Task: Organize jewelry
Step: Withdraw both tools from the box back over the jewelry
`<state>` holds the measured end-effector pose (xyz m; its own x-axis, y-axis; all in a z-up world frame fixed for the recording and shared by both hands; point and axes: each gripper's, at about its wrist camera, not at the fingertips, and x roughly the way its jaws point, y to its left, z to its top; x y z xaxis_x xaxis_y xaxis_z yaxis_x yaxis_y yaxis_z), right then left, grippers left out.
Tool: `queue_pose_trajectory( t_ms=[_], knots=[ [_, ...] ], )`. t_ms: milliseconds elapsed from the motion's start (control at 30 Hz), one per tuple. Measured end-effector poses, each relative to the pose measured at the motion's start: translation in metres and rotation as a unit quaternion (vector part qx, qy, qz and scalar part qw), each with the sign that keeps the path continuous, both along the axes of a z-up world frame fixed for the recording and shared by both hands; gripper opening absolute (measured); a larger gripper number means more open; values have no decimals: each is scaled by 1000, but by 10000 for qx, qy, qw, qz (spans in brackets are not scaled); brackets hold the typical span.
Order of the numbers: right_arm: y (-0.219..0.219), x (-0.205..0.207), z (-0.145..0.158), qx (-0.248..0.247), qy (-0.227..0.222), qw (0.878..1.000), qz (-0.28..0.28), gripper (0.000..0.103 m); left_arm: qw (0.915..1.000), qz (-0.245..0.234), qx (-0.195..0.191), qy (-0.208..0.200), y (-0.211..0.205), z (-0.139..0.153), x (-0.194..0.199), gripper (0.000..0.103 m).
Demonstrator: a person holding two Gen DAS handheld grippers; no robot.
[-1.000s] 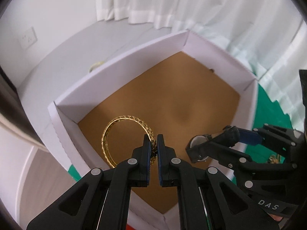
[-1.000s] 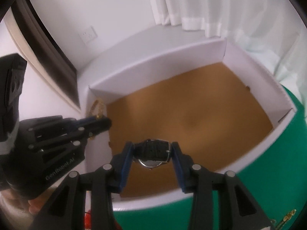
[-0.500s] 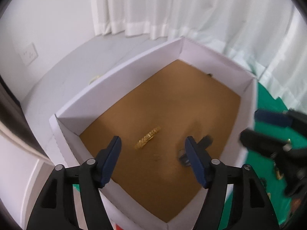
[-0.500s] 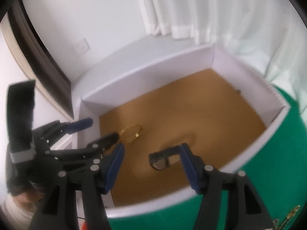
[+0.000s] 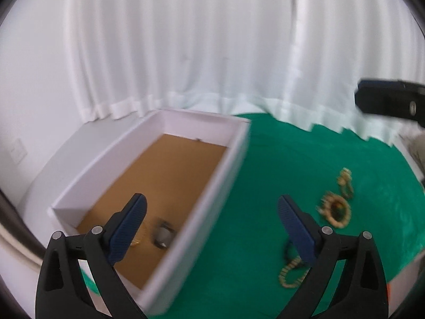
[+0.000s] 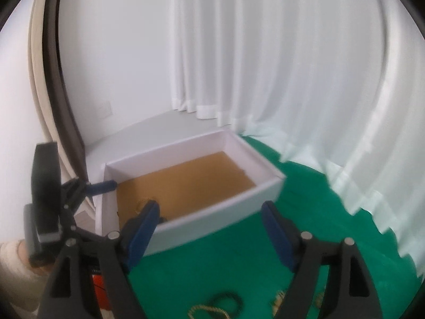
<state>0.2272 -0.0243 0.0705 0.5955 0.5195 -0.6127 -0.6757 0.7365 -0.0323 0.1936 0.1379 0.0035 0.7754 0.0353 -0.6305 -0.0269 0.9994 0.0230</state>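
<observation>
A white box (image 5: pixel 220 175) with a brown floor stands on the green cloth (image 5: pixel 265 186). A watch (image 5: pixel 163 235) and a gold bangle (image 5: pixel 139 236) lie in its near corner. My left gripper (image 5: pixel 211 224) is open and empty, raised above the box's right wall. My right gripper (image 6: pixel 212 228) is open and empty, back from the box (image 6: pixel 220 199). A round gold pendant (image 5: pixel 336 211), gold earrings (image 5: pixel 345 182) and a bead chain (image 5: pixel 290 273) lie on the cloth at right. The bangle (image 6: pixel 139 203) shows in the right wrist view.
White curtains (image 5: pixel 212 53) hang behind the table. More chains (image 6: pixel 212 305) lie on the cloth (image 6: pixel 305 186) near the front edge in the right wrist view. A dark frame (image 6: pixel 61 93) stands at the left wall. The left gripper (image 6: pixel 53 207) is at the box's left end.
Both grippers let go of the bangle and the watch, which now lie in the box. Both grippers have since lifted and pulled back, the left one swinging right toward the cloth.
</observation>
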Motion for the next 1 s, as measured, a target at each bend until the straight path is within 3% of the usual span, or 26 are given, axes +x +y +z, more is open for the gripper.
queue_pose_trajectory(
  t_ms=[200,433,633,1000],
  knots=[
    [-55,-31,-3,-16,27,9996,-279,82,9932,-613,-715,687,-42,-25,-13,100],
    [-116,-52,-10,-50,186,9948,-1001,82,9918,-785,-468,893,-74,-54,-29,100],
    [-160,-51,-12,186,315,9876,-1524,82,9913,-925,-242,907,-81,-55,-28,100],
    [-177,-6,-68,454,1596,9696,-1798,82,9846,-950,-274,1441,-75,-67,14,100]
  ],
)
